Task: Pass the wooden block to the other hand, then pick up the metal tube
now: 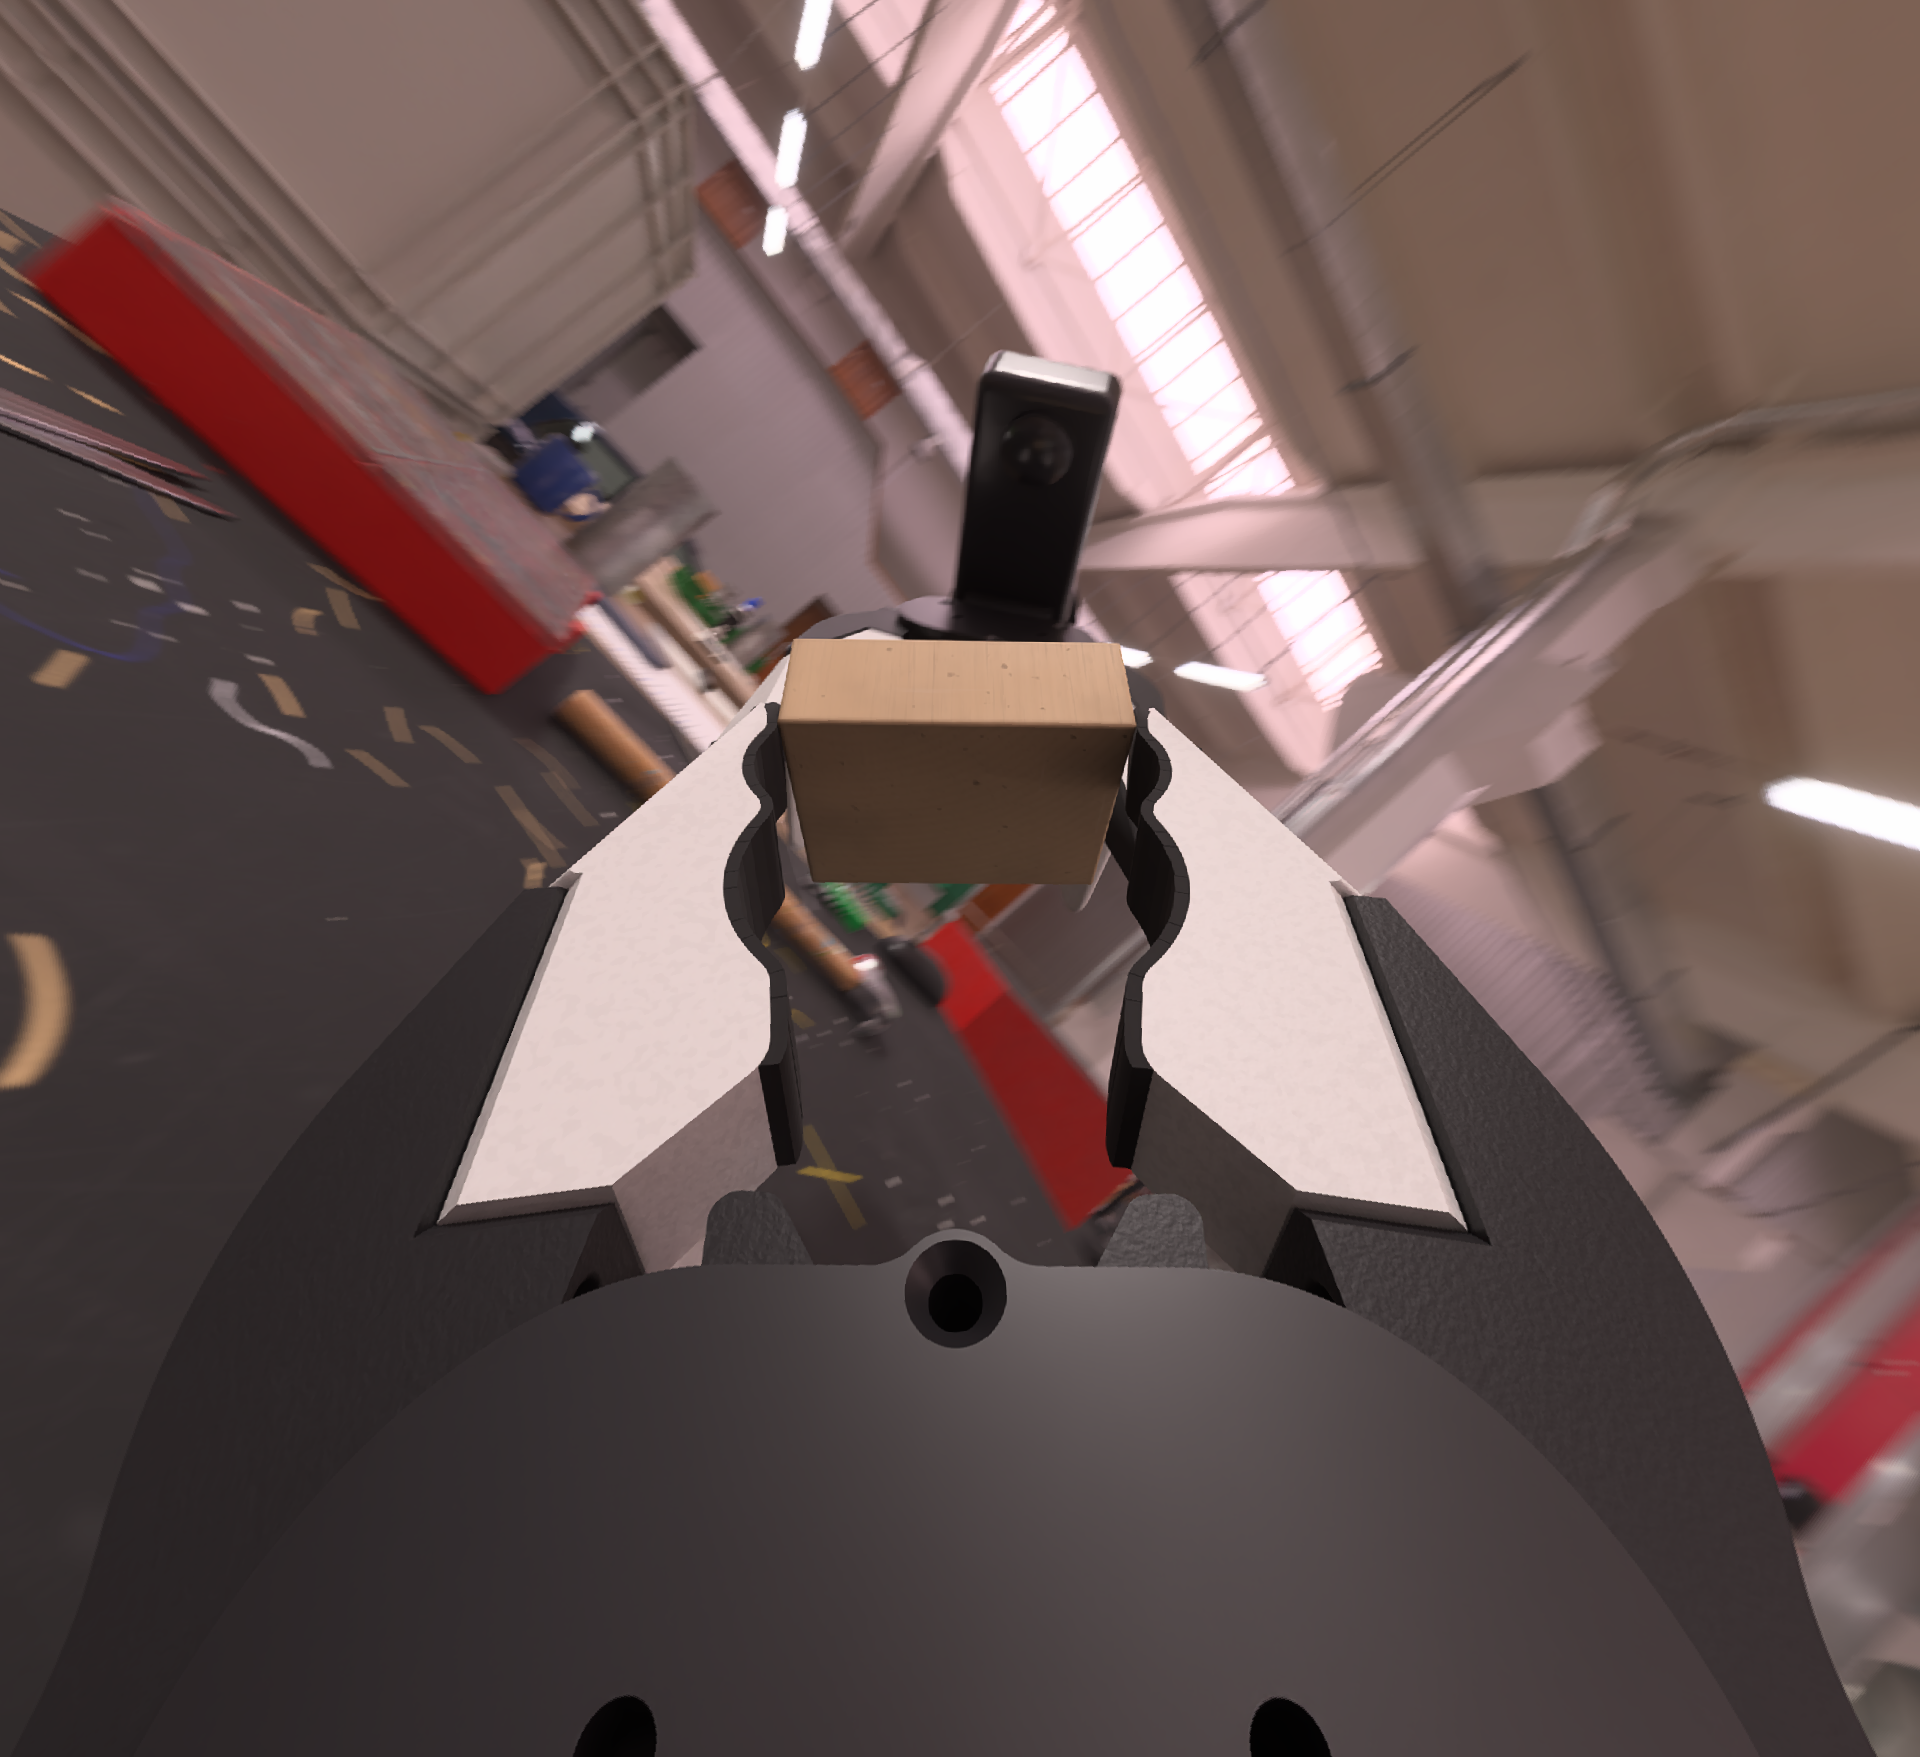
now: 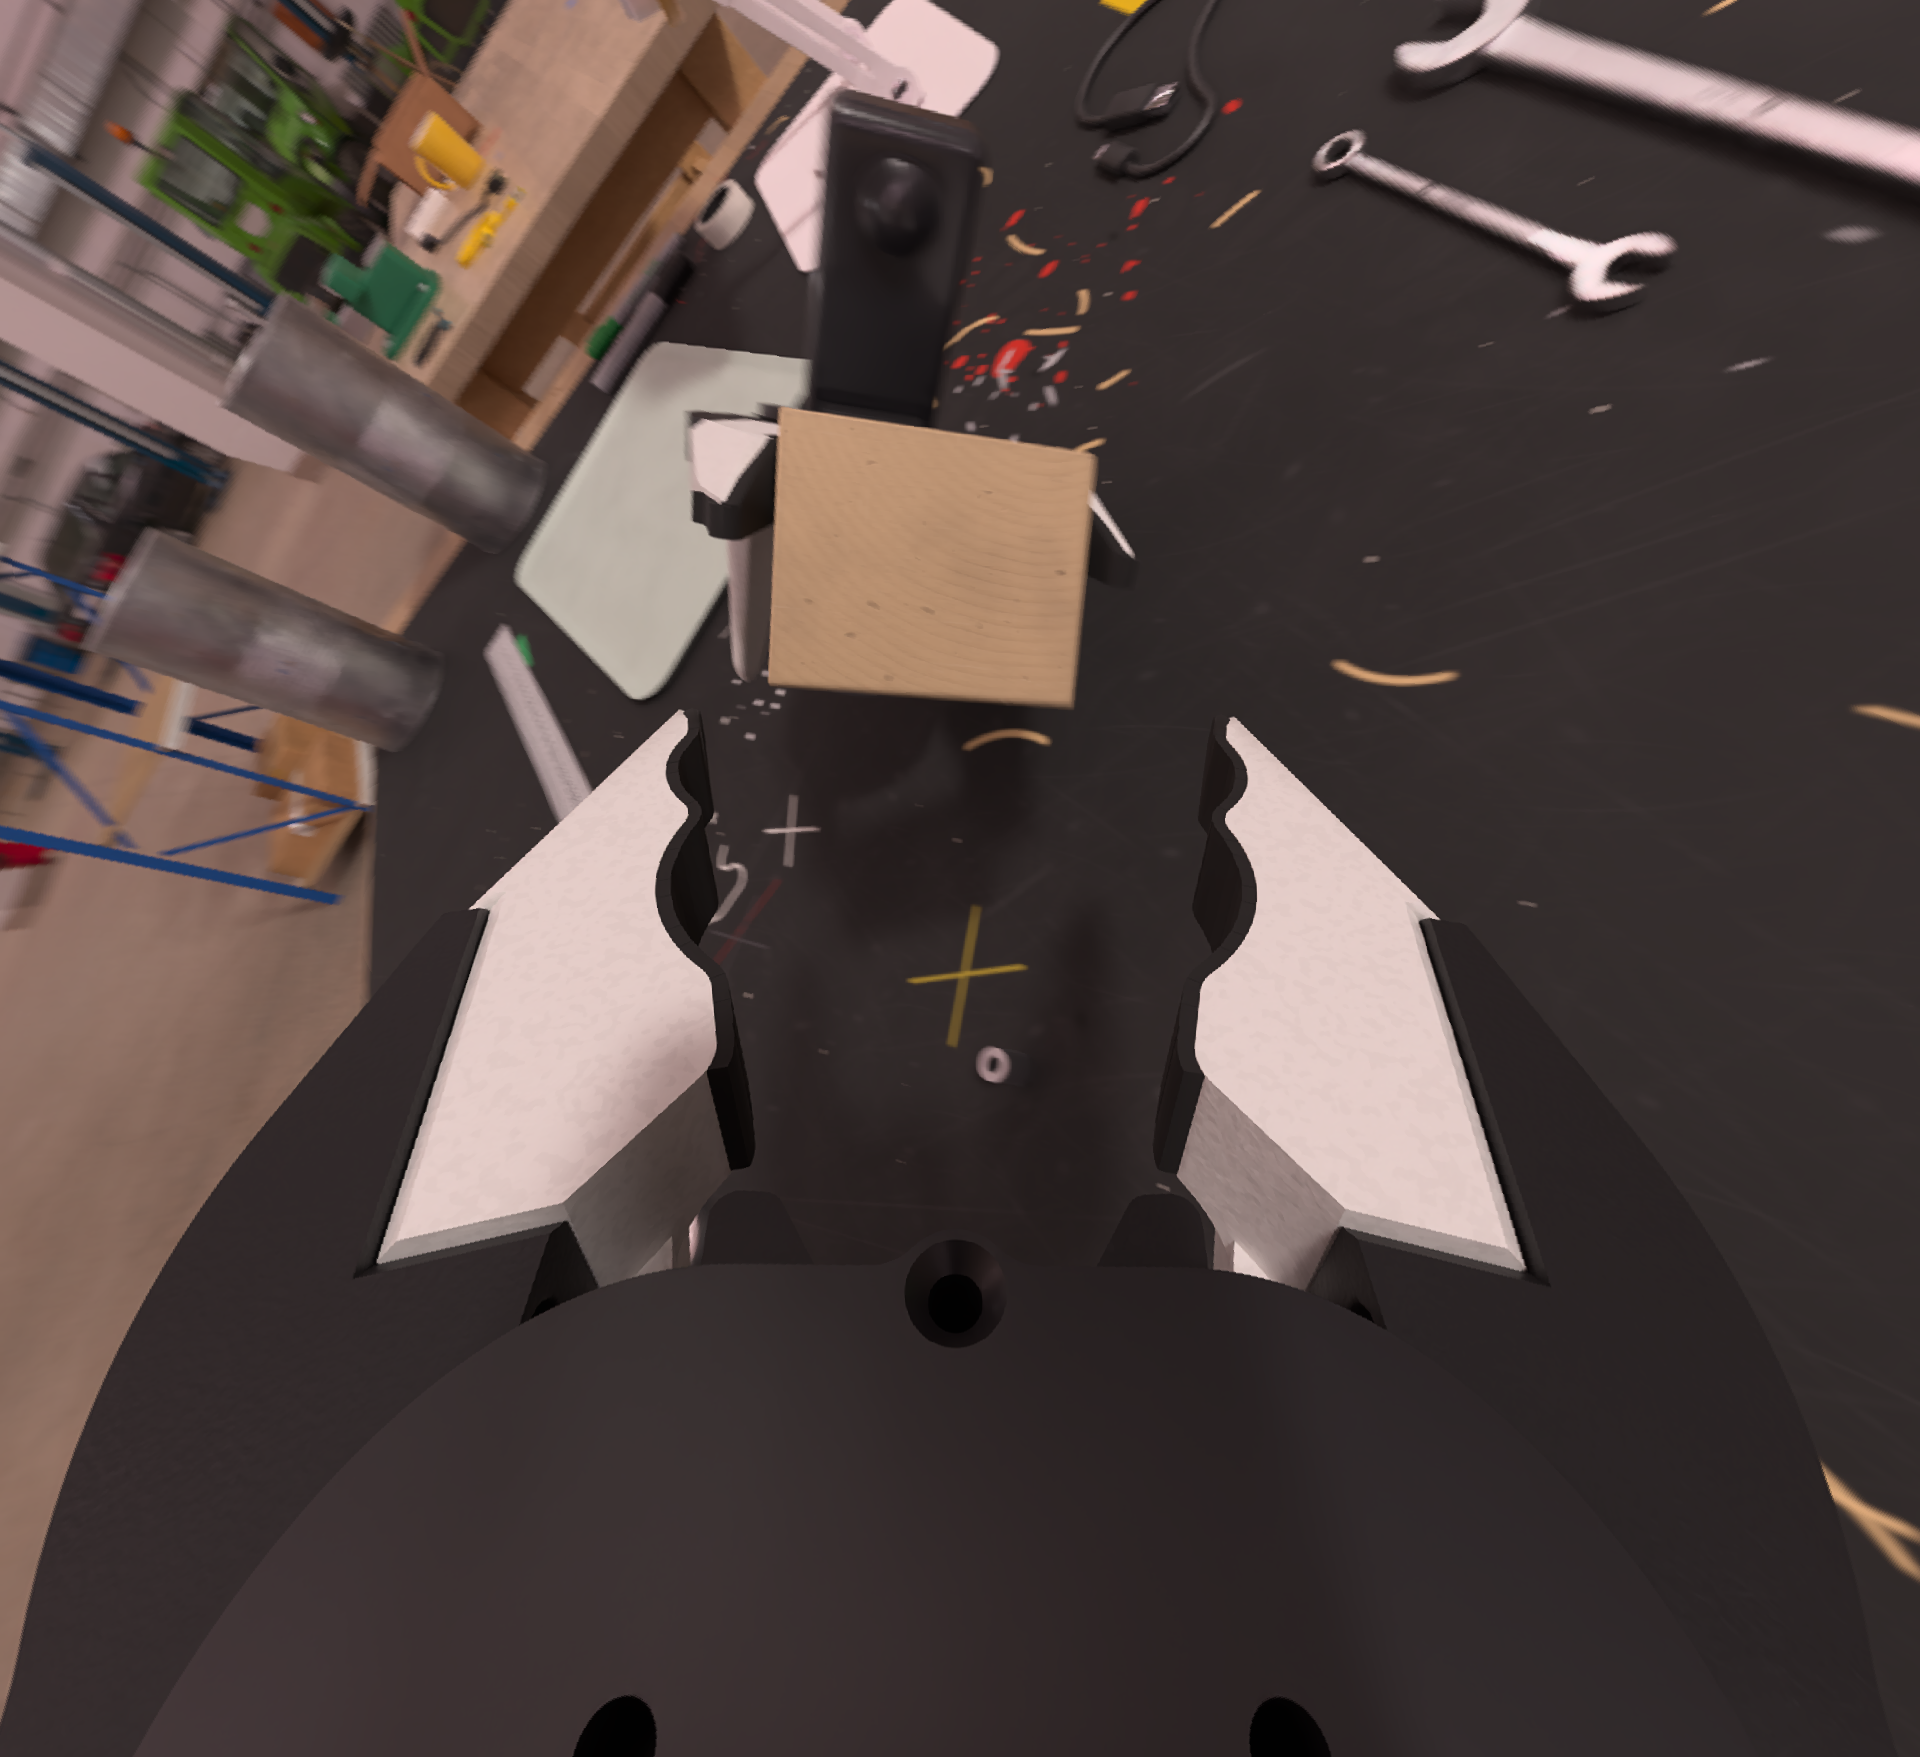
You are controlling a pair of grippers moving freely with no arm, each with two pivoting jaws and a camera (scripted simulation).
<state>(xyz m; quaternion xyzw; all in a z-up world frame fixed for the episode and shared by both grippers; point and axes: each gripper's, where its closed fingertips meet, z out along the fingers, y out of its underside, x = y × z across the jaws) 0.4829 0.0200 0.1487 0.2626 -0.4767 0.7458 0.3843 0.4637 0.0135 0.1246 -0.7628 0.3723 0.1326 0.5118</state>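
Wooden block [image 1: 954,765] | clamped in left claw [image 1: 951,777] | right claw [image 2: 961,777] wide, empty, just short of block

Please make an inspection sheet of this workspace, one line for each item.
Surface: dark worktop with marks and shavings.
Job's things: wooden block held off the surface; two metal tubes at the left edge.
Clutter: two wrenches, ruler, pale mat.
Grippers: left gripper shut on the block; right gripper open, short of it.
Cables: black cable, coiled.
Surroundings: workshop benches, blurred.
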